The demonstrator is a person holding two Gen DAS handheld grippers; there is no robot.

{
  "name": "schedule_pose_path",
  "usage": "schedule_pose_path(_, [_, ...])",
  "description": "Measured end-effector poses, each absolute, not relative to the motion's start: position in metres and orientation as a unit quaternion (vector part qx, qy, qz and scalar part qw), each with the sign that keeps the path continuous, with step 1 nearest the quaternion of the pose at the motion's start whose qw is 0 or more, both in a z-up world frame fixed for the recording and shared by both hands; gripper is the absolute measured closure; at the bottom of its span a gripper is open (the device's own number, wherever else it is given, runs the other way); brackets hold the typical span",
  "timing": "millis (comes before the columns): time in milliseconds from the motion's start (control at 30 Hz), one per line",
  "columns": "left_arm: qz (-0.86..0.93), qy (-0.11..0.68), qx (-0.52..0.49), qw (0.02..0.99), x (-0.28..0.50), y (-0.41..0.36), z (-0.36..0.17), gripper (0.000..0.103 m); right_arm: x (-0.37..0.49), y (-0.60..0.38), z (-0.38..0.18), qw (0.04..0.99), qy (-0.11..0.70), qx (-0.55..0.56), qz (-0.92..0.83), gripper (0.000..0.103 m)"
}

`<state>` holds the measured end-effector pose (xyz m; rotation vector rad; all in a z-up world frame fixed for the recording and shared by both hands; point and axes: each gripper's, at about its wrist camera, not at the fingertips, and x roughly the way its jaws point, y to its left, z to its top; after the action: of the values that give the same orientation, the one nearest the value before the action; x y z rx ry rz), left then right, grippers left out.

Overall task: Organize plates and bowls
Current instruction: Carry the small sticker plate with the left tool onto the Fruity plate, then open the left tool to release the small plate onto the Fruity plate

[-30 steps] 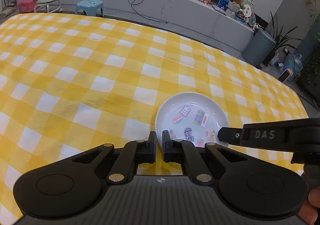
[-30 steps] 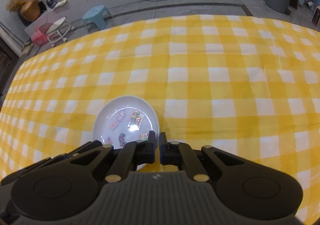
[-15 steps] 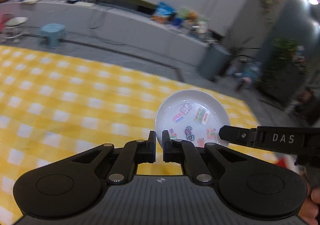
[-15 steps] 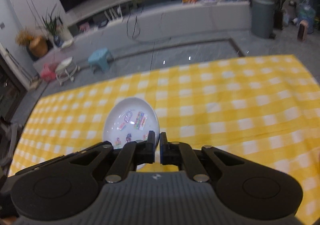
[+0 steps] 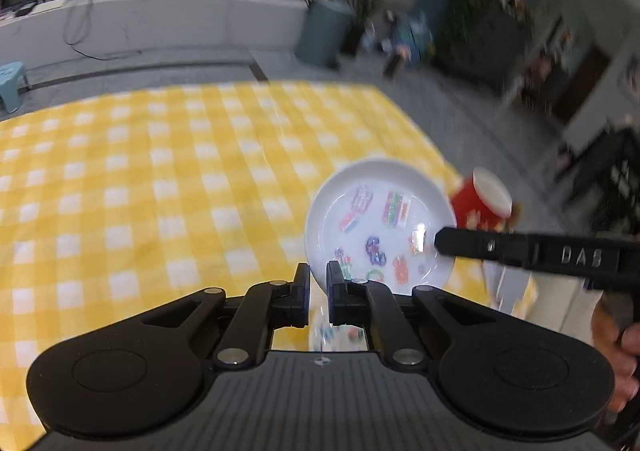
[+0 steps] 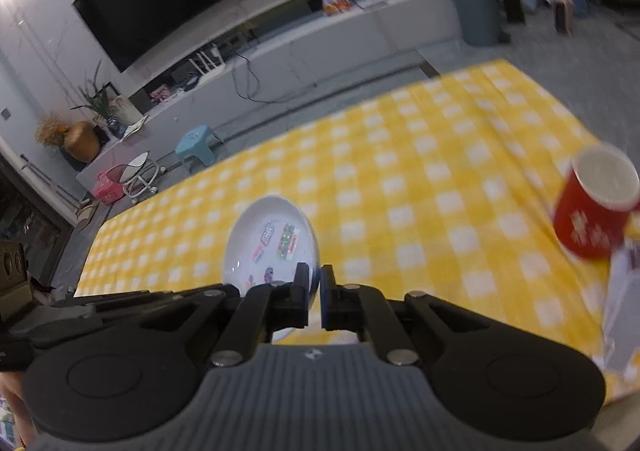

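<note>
Held aloft over the yellow-checked tablecloth (image 5: 160, 187): white plate (image 5: 380, 227) with small colourful printed pictures, writing on them too small to read; pinched at its near rim by the left gripper (image 5: 318, 289), jaws closed on the edge; clamped at the opposite rim by the right gripper (image 6: 315, 291), likewise closed on it; "DAS" embossed on the right gripper's finger in the left view; just beyond the plate, a red cup (image 6: 596, 203) bearing blurred white characters, unreadable.
</note>
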<state>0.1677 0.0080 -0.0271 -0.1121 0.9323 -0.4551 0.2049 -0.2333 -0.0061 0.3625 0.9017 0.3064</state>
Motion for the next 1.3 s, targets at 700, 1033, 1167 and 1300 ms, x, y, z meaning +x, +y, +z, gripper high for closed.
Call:
schedule_pose_path(700, [-0.271,0.544,0.054,0.793,0.169,-0.064,-0.078,0.094,0.162,-0.302,-0.111,0.787,0.534,0.290,0.108,0.100])
schedule_pose_path(1033, [-0.269,0.564,0.130,0.770,0.168,-0.089,-0.093,0.089,0.155,-0.307,-0.130,0.762,0.558,0.314,0.097,0.099])
schedule_pose_path(1167, [-0.258,0.569,0.142,0.768,0.167,-0.090,-0.101,0.088,0.154,-0.303,-0.127,0.762,0.559,0.312,0.102,0.096])
schedule_pose_path(1300, [-0.255,0.557,0.162,0.774,0.164,-0.094,-0.099,0.083,0.153,-0.299,-0.127,0.765,0.558,0.304,0.104,0.095])
